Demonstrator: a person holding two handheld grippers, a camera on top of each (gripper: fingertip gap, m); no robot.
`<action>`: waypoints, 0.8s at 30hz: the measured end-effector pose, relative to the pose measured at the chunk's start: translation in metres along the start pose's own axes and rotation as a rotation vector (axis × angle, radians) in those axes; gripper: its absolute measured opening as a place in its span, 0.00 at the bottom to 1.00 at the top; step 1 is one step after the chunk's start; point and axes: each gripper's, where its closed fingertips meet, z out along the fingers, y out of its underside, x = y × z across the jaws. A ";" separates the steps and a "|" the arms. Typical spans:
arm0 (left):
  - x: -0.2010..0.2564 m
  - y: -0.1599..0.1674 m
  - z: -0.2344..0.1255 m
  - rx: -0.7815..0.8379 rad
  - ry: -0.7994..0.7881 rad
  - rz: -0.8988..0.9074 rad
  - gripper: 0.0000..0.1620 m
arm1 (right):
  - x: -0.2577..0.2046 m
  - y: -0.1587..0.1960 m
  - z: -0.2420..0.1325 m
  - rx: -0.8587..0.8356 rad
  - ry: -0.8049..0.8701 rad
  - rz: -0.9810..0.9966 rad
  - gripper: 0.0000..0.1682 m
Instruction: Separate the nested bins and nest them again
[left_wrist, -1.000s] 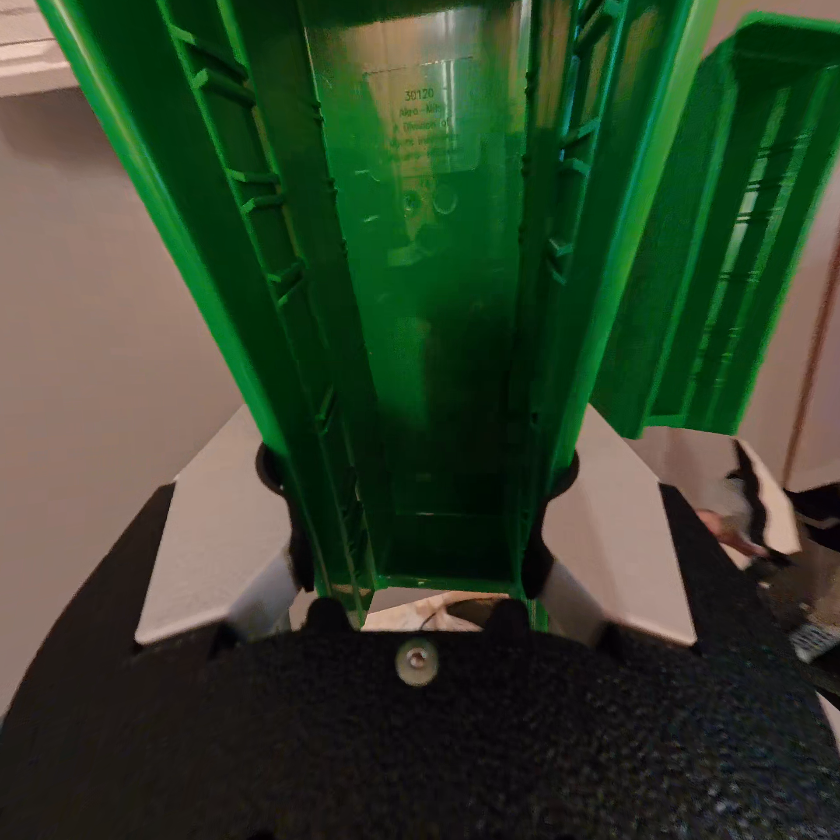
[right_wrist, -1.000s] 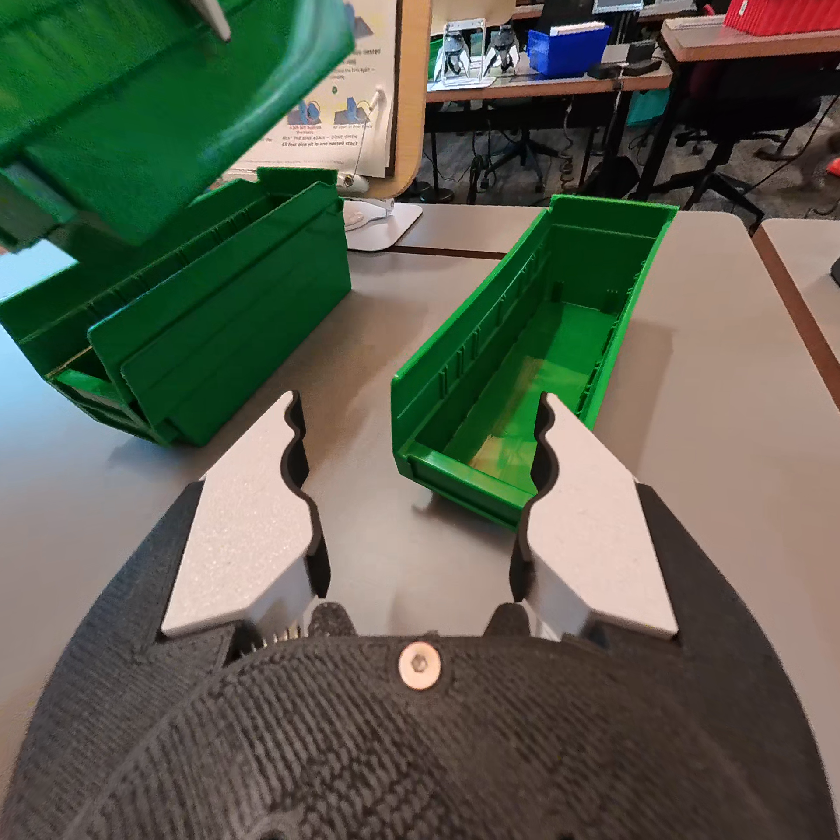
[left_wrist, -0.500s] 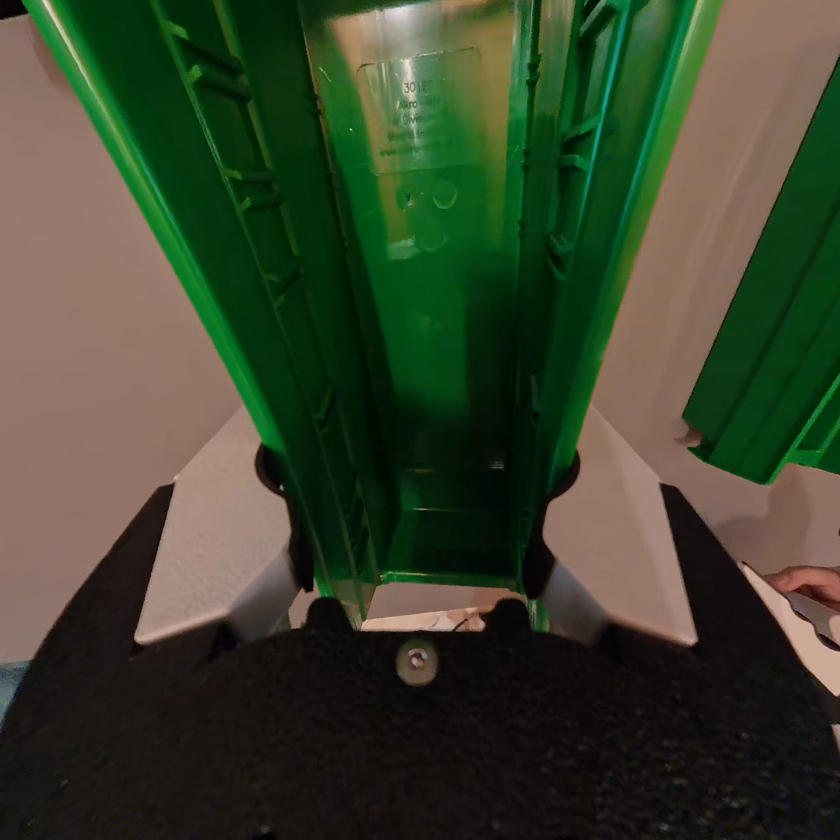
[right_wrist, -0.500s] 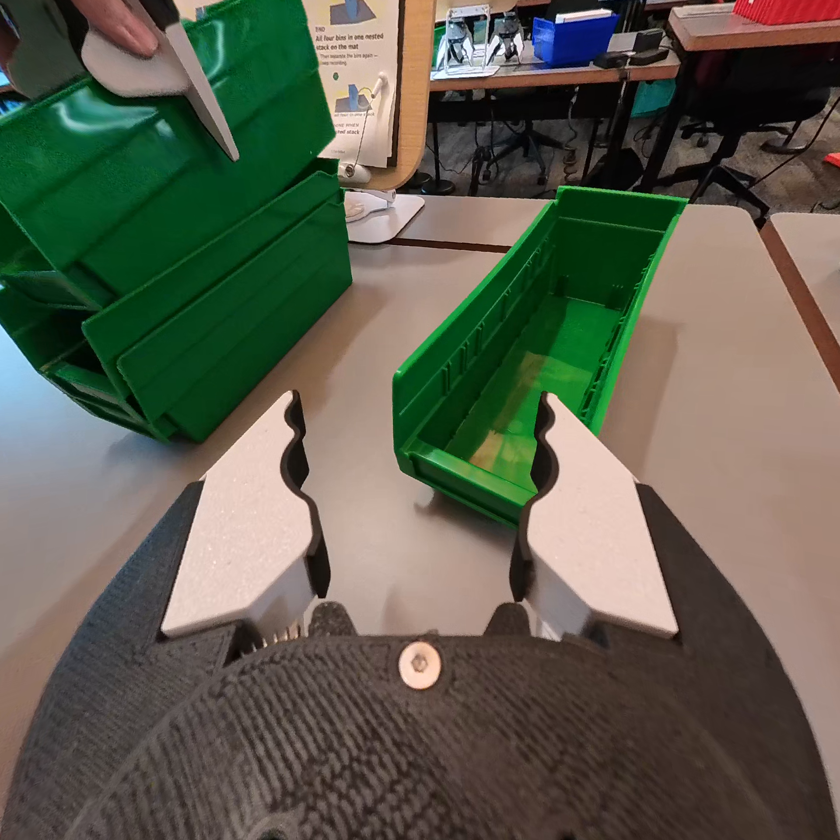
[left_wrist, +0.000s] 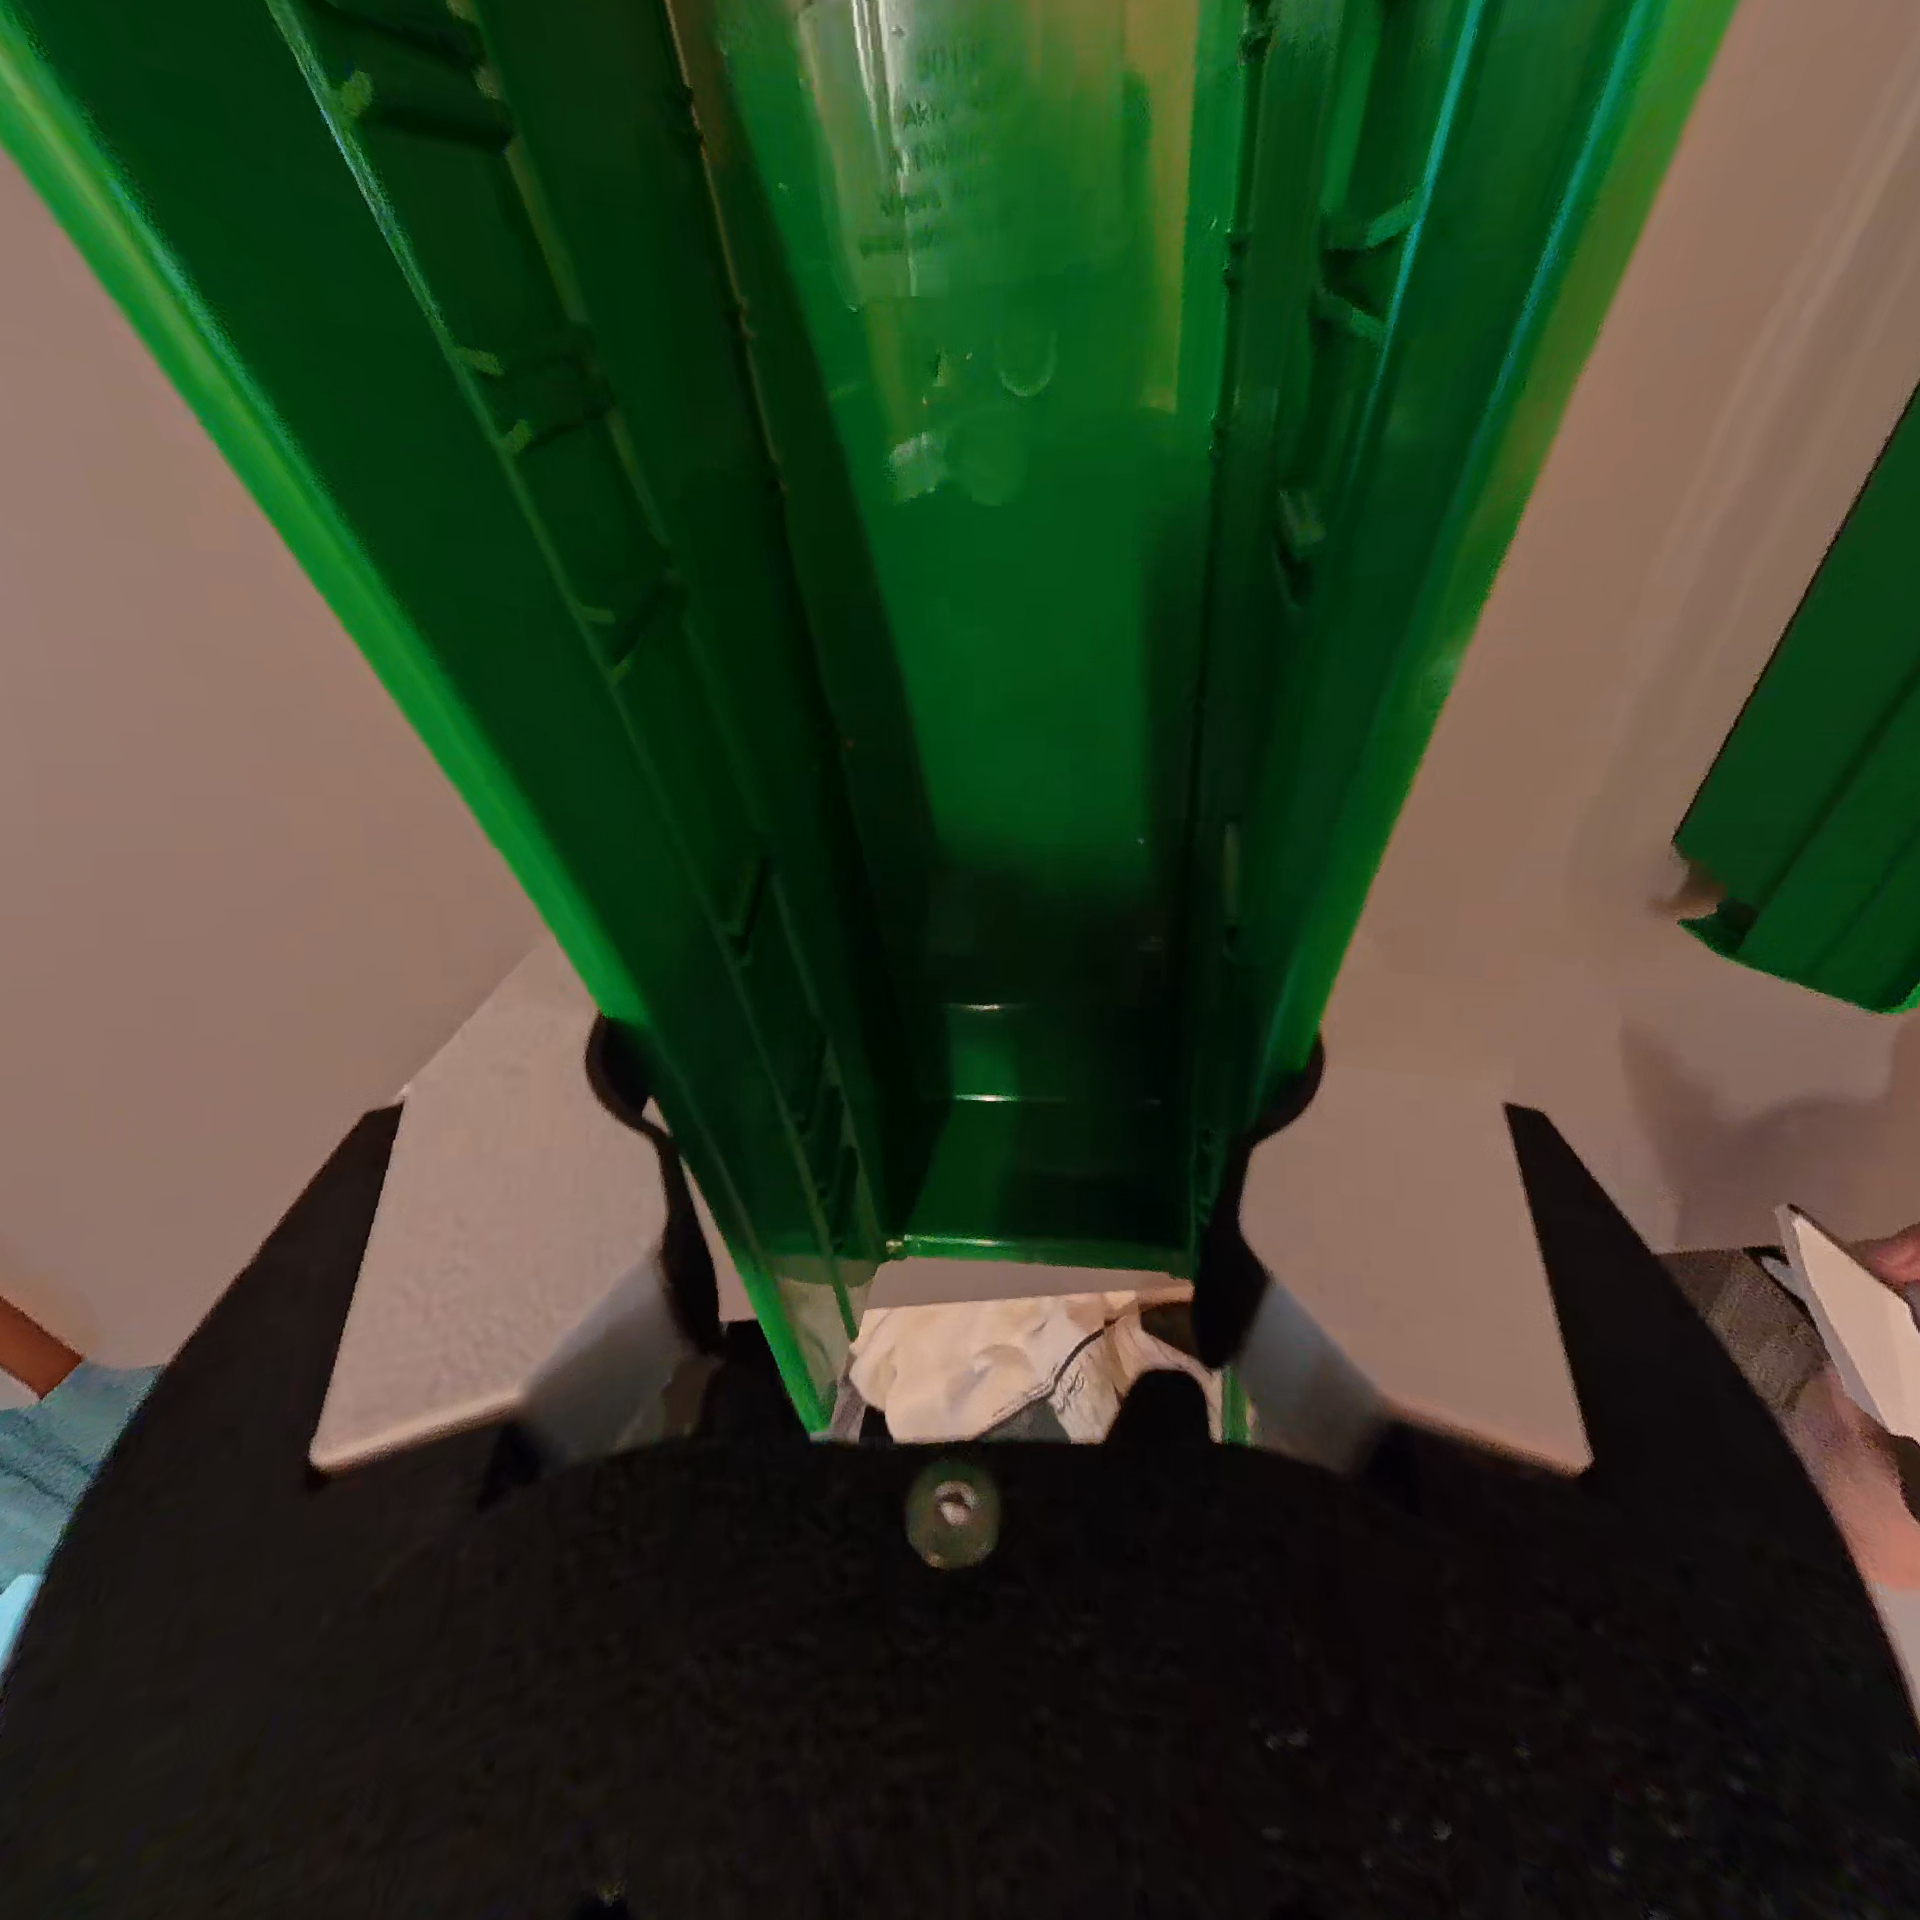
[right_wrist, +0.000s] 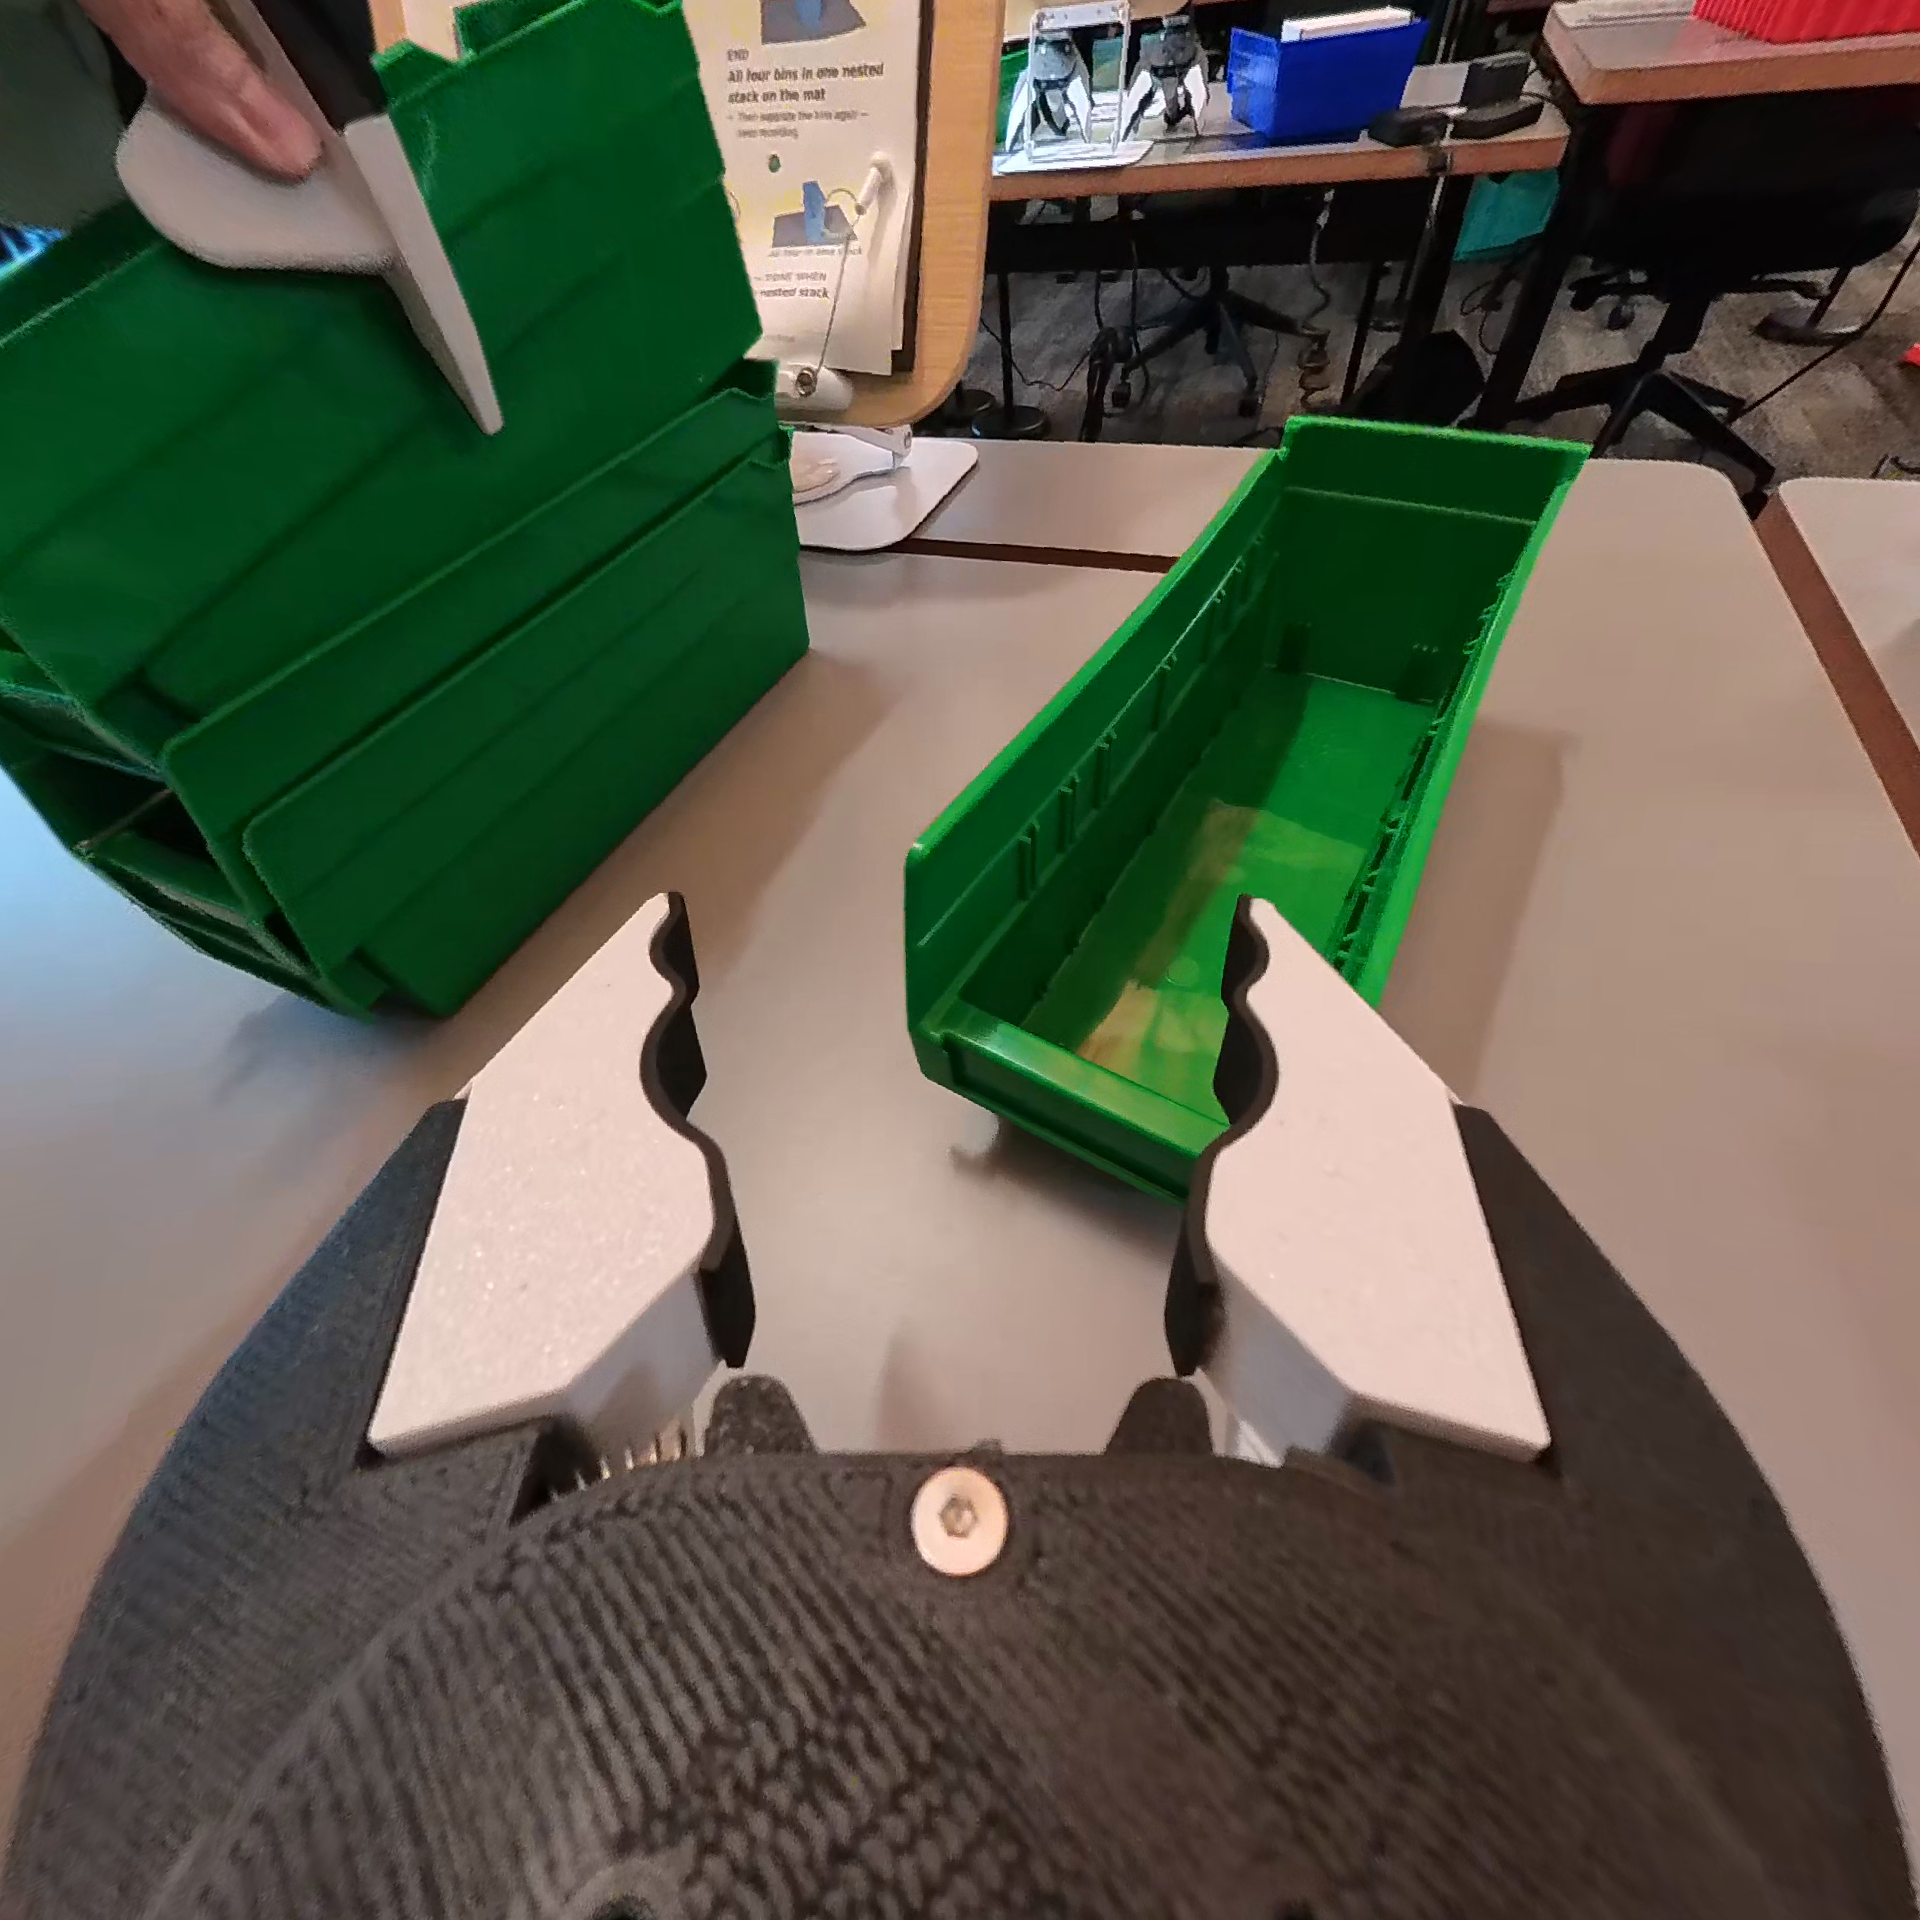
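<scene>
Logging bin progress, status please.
Left gripper shut on a bin, held over the stack. Right gripper open, empty, above the table. Single bin sits apart, upright. Nothing in the way.

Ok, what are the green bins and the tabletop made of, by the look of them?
The lone bin and the held bin look like moulded plastic: glossy floors with glare, thin ribbed walls. The table looks like matte grey laminate with a brown edge band; its core cannot be told.
</scene>
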 end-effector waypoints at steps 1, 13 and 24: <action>0.000 0.002 0.000 -0.009 -0.001 0.002 0.73 | -0.001 -0.001 -0.001 0.003 0.000 -0.003 0.60; 0.000 0.023 0.014 -0.137 -0.010 0.045 0.74 | 0.001 0.000 0.000 0.000 0.003 0.003 0.60; 0.003 0.008 0.045 -0.046 0.019 0.021 0.84 | 0.007 0.005 0.001 -0.010 0.010 0.015 0.60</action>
